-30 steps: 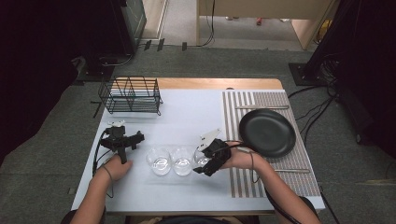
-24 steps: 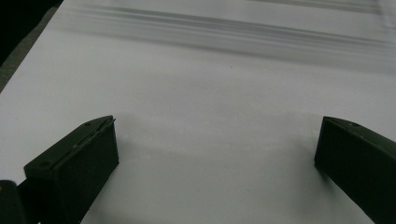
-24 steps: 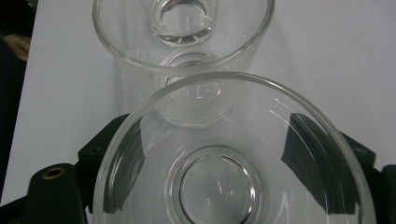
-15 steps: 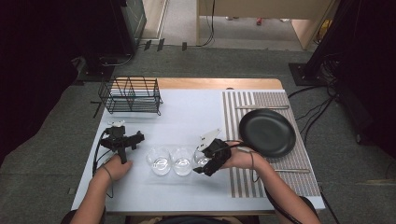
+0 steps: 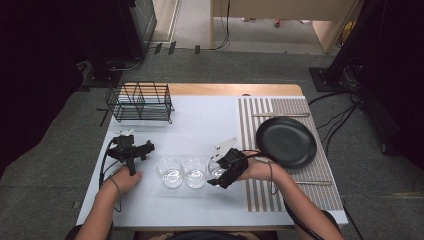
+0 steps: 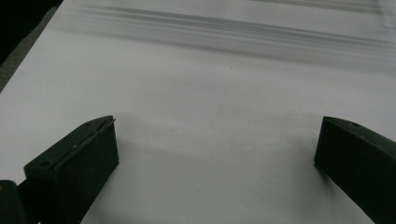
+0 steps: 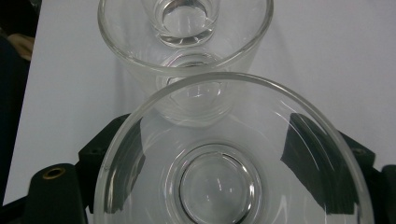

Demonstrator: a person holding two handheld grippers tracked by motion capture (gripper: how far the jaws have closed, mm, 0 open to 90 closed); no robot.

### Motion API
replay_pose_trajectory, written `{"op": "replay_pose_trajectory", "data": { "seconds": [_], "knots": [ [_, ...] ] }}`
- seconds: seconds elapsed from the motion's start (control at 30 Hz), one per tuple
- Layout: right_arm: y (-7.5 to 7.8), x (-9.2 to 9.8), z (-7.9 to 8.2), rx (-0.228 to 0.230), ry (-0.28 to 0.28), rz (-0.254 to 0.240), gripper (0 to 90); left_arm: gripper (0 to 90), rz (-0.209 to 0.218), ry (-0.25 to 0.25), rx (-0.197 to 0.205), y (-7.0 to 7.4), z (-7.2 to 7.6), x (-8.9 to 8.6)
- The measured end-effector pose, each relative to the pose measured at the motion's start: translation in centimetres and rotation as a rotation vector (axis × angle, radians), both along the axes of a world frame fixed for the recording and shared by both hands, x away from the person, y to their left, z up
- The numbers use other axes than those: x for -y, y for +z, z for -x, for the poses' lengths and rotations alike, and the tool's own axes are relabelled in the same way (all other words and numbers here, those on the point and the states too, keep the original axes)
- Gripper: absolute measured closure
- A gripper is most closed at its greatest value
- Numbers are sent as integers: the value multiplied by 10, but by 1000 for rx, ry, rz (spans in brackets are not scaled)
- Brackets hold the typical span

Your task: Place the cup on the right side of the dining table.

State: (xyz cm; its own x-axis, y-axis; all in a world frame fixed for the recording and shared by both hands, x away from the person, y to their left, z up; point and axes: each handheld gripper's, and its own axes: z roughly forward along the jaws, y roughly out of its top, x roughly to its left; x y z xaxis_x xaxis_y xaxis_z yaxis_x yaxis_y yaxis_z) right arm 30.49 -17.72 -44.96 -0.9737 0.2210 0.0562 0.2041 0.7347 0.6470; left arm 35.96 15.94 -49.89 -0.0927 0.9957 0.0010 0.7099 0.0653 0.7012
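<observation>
A dim room with grey carpet surrounds a white-topped bench [image 5: 200, 120], which carries everything in play. At its far left stands a black wire rack [image 5: 141, 101]; on the right a striped mat [image 5: 280, 150] holds a black plate [image 5: 286, 142].

Near the front edge, 3 clear glasses stand upright in a row running left to right, rims close together. The rightmost glass [image 5: 216, 170] is the one being worked. The right hand-held gripper [image 5: 226, 172] comes at it from the right side, and in the right gripper view the glass [image 7: 224, 158] sits between the 2 black jaws, which press on its wall from either side: it is clenched on the glass. The middle glass [image 7: 187, 51] stands just beyond it along the gripper's line, very near or touching; I cannot tell which.

The left hand-held gripper [image 5: 131, 150] is well apart, left of the row, jaws spread wide over bare bench [image 6: 210, 116] with nothing between them.

So the right hand is plainly the nearer. Any lift should probably go straight up first, since the neighbour crowds the held glass on its left.
</observation>
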Motion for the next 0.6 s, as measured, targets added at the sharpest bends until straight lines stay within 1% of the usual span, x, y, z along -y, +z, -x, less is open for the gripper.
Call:
{"op": "replay_pose_trajectory", "data": {
  "seconds": [0.03,0.07,0.23,0.3,0.53,0.6],
  "knots": [
    [0,0,0,-4,-1,-1,193,0,0,0,0,0,0,0],
    [0,1,-1,2,-3,-4,193,0,0,0,0,0,0,0],
    [3,4,-3,-11,-23,-22,193,0,0,0,0,0,0,0],
    [3,4,-3,-5,-30,-22,193,0,0,0,0,0,0,0],
    [4,6,-6,-11,-54,-22,193,0,0,0,0,0,0,0],
    [5,6,-6,-2,-58,-25,193,0,0,0,0,0,0,0]
  ]
}}
